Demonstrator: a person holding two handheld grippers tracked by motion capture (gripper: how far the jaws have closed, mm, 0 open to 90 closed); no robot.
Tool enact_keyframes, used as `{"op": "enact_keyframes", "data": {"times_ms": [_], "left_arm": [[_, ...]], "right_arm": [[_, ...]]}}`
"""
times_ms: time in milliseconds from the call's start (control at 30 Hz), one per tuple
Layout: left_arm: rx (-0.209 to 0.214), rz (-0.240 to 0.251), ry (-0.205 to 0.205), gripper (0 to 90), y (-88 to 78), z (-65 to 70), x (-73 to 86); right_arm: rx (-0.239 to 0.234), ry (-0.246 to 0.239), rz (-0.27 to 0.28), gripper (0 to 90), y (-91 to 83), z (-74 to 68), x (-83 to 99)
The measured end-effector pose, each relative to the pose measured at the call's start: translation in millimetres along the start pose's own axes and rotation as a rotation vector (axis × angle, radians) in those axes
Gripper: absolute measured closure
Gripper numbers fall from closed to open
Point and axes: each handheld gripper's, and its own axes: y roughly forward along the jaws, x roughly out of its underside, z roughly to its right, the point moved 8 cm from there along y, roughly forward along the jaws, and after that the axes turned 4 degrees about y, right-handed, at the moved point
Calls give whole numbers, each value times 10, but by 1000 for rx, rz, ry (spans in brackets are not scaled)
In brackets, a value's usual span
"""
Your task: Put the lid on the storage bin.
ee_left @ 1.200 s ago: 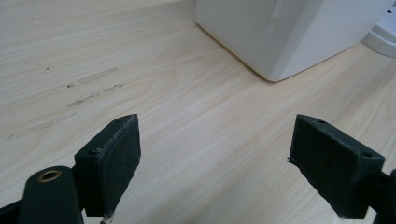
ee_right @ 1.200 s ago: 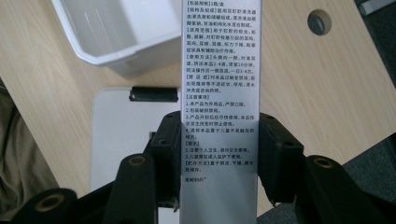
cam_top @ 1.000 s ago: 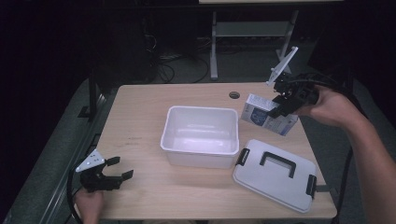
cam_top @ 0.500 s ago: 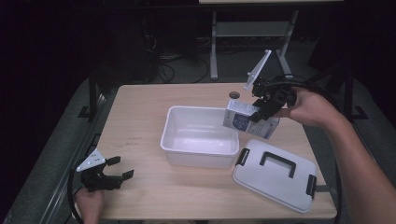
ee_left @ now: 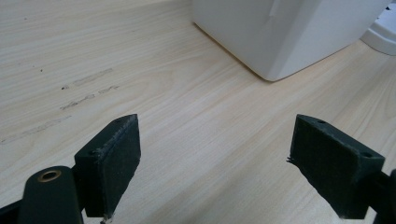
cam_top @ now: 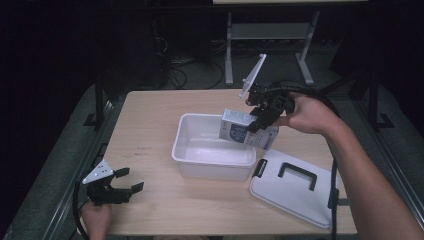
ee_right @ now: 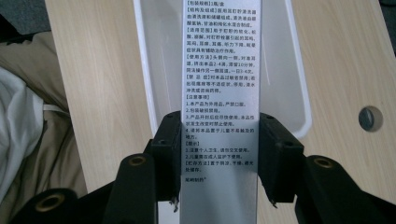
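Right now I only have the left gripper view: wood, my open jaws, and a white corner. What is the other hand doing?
Observer: The right gripper holds a small printed box above the right end of the white bin.
Operator: Is the grip solid?
Observer: In the right gripper view both pads clamp the box's narrow sides.
Operator: Anything in the bin already?
Observer: No, its floor looks bare.
Operator: Where's the lid?
Observer: The lid lies flat on the table, right of the bin, handle up.
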Motion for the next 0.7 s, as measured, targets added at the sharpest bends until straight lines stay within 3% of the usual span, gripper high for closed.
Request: {"op": "enact_keyframes", "data": {"times_ms": [300,700], "left_arm": [[-2,6,-7,156,-9,-3,2],[-6,11,-4,156,-23,-10,-1]], "right_arm": [[-22,-32,-22,554,109,-76,-203],[-35,-46,-43,553,256,-115,-285]]}}
